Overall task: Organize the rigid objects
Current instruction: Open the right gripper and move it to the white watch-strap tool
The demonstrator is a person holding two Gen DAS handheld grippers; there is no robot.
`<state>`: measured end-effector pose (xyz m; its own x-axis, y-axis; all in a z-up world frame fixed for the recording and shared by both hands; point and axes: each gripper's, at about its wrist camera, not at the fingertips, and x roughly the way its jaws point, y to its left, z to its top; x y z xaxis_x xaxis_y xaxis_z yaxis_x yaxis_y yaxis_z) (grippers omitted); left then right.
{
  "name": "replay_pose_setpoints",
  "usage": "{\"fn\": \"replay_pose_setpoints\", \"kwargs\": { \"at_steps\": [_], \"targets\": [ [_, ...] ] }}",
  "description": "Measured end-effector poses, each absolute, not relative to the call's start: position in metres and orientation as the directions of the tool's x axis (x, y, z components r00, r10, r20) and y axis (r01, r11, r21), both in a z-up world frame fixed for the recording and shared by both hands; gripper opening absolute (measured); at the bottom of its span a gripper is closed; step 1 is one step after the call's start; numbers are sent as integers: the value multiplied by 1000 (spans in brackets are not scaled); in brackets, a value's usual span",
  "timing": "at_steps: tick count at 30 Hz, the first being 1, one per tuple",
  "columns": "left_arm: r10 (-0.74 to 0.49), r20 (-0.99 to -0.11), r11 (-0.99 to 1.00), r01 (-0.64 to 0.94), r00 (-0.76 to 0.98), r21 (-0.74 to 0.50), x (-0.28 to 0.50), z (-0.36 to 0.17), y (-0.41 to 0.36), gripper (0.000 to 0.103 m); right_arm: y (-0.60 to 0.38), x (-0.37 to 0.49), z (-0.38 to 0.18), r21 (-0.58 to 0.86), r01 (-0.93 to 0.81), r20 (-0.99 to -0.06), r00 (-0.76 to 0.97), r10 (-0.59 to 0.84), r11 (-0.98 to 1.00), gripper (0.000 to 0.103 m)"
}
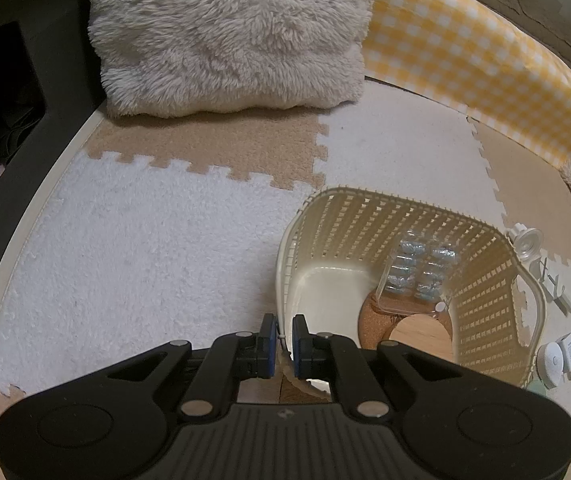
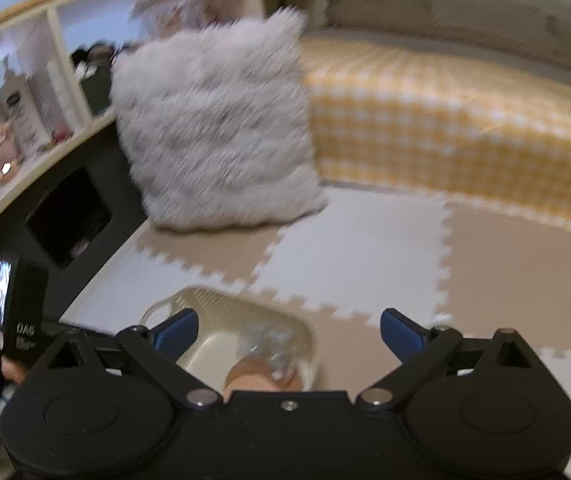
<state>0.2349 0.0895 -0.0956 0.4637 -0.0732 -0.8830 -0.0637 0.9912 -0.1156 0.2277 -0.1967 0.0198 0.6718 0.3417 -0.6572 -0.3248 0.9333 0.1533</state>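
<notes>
A cream lattice basket [image 1: 365, 232] stands on the foam floor mats. My left gripper [image 1: 283, 338] is shut on the basket's near left rim, one pad on each side of the wall. Inside lie a clear pack of pale blue pieces [image 1: 421, 268], a cork round [image 1: 377, 316] and a wooden disc [image 1: 417, 332]. In the blurred right wrist view my right gripper [image 2: 289, 330] hangs above the basket [image 2: 221, 304], open wide, with nothing between its fingers. The clear pack [image 2: 269, 340] shows below it.
Right of the basket lie a clear capped piece [image 1: 527, 242], a white clip [image 1: 557, 288] and a white round device [image 1: 553, 360]. A fluffy cushion [image 1: 225, 32] and a yellow checked pad [image 1: 485, 60] stand behind. A black cabinet [image 1: 5, 100] lines the left.
</notes>
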Motion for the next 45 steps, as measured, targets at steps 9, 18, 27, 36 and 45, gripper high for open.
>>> {"fn": "replay_pose_setpoints", "kwargs": {
  "at_steps": [9,18,27,36,45],
  "targets": [
    [-73,-883,991,-64,464,-116,235,-96,90,9,-250,221,3,118,-175,-642,737,210,977,103],
    [-69,-883,992,-63,464,-111,234,-96,89,9,-306,227,-53,49,42,-681,732,2,998,103],
    [-68,-883,992,-64,464,-110,234,-95,88,9,-317,250,-108,174,118,-756,652,56,978,103],
    [-73,-884,991,-67,462,-117,234,-95,89,9,-312,276,-144,286,90,-774,608,174,954,103],
    [-78,-885,990,-72,460,-125,235,-95,90,9,-325,295,-166,265,91,-770,619,154,960,103]
  ]
}}
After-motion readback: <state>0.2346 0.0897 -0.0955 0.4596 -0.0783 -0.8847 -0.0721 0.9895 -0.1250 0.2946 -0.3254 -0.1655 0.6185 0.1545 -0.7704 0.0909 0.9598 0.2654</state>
